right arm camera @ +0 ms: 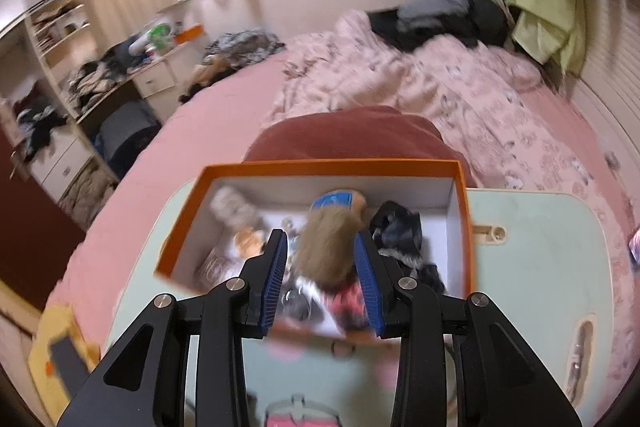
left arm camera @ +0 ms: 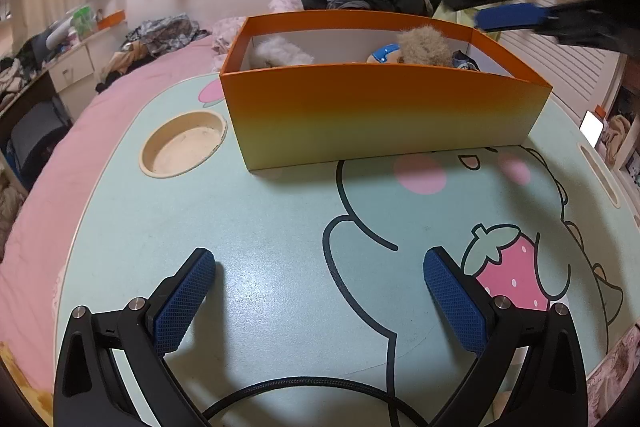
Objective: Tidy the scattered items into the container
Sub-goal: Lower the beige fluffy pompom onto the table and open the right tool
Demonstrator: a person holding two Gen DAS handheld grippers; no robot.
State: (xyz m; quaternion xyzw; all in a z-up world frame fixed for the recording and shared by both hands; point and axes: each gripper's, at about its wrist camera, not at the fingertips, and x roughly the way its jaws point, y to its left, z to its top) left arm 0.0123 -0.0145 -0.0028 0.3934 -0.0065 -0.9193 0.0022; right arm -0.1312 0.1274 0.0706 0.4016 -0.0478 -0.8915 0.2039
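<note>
An orange box stands on the far part of a mint cartoon-print table. Inside it lie a doll with brown hair, a white fluffy toy and a dark item. My left gripper is wide open, low over the bare table in front of the box, with nothing between its fingers. My right gripper hovers above the box, blurred. Its pads stand a little apart either side of the doll's hair, with a gap on the left side. The doll rests in the box.
A round cup recess is sunk in the table left of the box. The table stands on a pink bed with a rumpled quilt and clothes behind. A black cable lies by my left gripper. Cluttered shelves line the left.
</note>
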